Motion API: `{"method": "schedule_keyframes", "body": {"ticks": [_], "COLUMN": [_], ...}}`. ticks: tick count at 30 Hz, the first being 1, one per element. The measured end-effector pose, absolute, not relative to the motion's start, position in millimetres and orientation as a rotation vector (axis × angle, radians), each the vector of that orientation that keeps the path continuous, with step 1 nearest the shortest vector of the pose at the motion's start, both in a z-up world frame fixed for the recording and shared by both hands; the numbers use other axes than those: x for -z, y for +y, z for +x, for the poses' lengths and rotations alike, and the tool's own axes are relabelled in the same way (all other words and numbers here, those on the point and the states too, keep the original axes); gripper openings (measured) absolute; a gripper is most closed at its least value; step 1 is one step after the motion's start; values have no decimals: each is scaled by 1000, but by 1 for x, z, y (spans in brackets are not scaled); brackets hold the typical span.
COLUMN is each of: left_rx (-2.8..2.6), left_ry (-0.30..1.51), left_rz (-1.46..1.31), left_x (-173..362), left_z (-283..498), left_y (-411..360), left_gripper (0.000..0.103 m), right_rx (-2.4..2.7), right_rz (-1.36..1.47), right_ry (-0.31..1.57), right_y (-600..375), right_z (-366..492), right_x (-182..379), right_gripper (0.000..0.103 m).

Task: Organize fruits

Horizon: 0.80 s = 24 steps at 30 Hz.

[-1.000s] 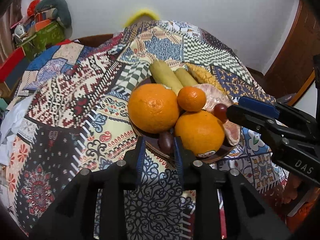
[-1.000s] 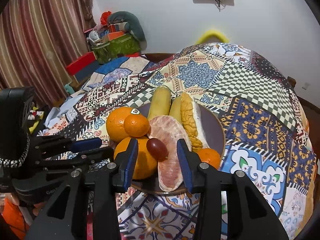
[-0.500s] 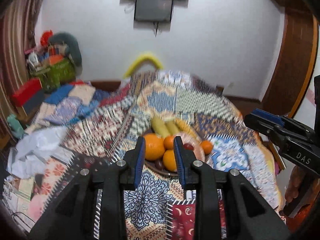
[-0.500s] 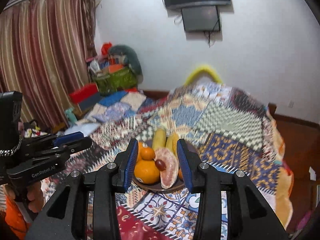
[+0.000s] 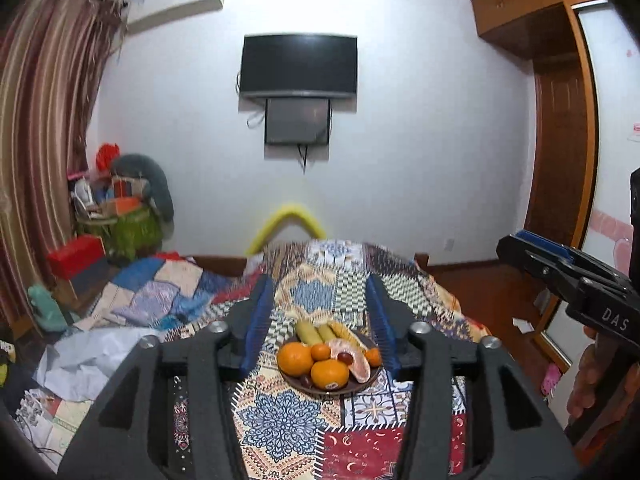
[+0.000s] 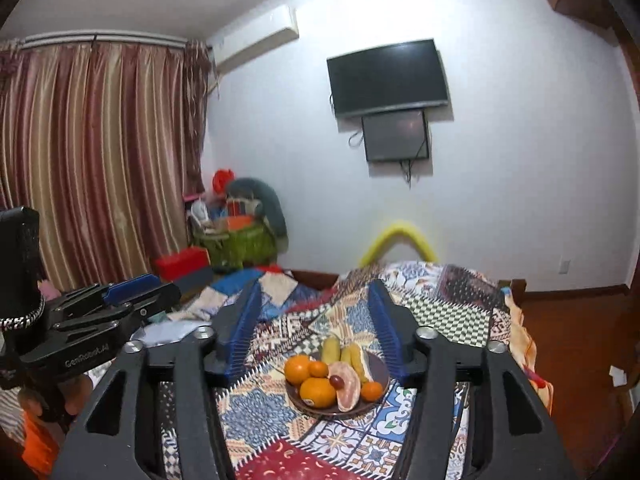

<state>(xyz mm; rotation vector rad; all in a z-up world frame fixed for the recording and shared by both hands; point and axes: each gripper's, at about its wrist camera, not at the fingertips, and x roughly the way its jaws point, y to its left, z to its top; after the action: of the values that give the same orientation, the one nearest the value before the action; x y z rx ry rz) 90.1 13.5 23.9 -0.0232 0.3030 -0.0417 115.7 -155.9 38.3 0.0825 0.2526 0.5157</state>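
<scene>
Both tongs, left tongs (image 5: 320,324) and right tongs (image 6: 316,330), gape wide, empty.

Small dark fruits (image 5: 306,380) at the plate's (image 5: 370,378) near rim, half hidden behind oranges (image 5: 329,374).

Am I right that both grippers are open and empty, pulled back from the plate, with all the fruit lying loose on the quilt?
One thing is wrong: the fruit is not loose on the quilt. The right wrist view shows the oranges, bananas and grape piled on the dark plate. The rest holds: the left gripper and right gripper are open, empty and back from it.
</scene>
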Motion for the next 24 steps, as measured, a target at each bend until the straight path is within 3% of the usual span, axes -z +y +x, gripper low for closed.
{"method": "schedule_keyframes", "body": {"ticks": [7, 11, 14, 19, 24], "left_rx": [32, 38, 33, 25, 21], "left_ry": [241, 243, 242, 233, 230], "left_rz": [-16, -20, -15, -17, -24], "left_x": [-33, -33, -31, -29, -29], "left_z": [68, 66, 64, 61, 60], "left_y": [11, 12, 10, 10, 11], "left_gripper": [71, 74, 85, 94, 96], "right_rx": [-473, -455, -435, -417, -408], "right_rz": [87, 82, 74, 68, 62], "right_ry": [210, 203, 195, 184, 188], "right_y": [-157, -155, -155, -157, -158], "right_z": [102, 100, 96, 91, 89], "right_x": [-41, -40, -38, -38, -36], "right_gripper": [86, 90, 100, 103, 103]}}
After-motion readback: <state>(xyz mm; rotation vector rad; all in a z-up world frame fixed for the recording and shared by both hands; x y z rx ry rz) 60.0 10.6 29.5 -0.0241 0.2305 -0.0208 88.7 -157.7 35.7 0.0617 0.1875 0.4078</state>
